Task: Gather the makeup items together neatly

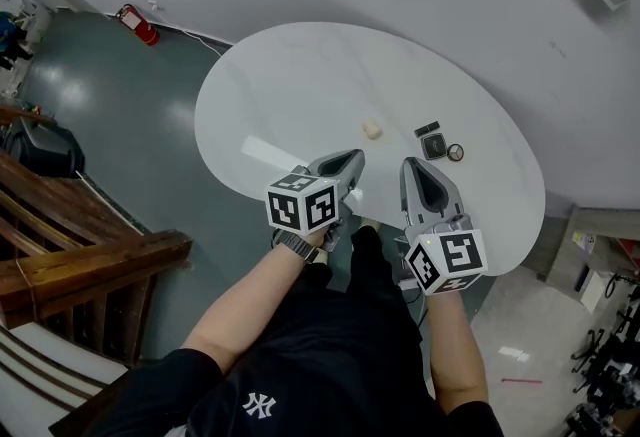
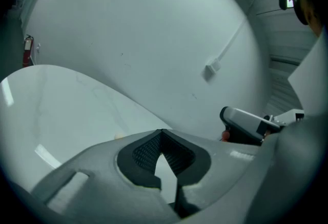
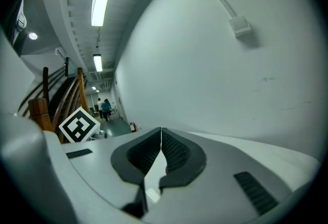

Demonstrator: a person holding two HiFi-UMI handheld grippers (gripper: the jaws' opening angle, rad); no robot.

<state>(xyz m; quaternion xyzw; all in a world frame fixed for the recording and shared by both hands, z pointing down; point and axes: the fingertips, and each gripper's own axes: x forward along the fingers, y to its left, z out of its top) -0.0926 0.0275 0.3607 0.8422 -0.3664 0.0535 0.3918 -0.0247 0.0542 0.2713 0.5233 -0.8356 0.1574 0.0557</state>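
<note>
- Makeup items sit ahead of both pairs of jaws on the round white bench (image 1: 300, 85): a small cream lump (image 1: 372, 130), a flat dark rectangular case (image 1: 427, 129), a dark square compact (image 1: 434, 146) and a small round dark-rimmed pot (image 1: 455, 152).
- The three dark pieces lie close together, just beyond the tips of your right gripper (image 1: 421, 171). The cream lump lies apart from them, beyond the tips of your left gripper (image 1: 347, 161).
- Both pairs of jaws are pressed together with nothing between them. This is probably because nothing has been picked yet.
- Both grippers hang over the near rim of the bench and point roughly towards the items. That reads as the start of a reach.
- The cream lump looks like the stray, so I would bring it across to the dark cluster.
- You will need to spread the jaws before either pair can take anything.
- All the items are small and low, and their finer detail is too small to make out.
</note>
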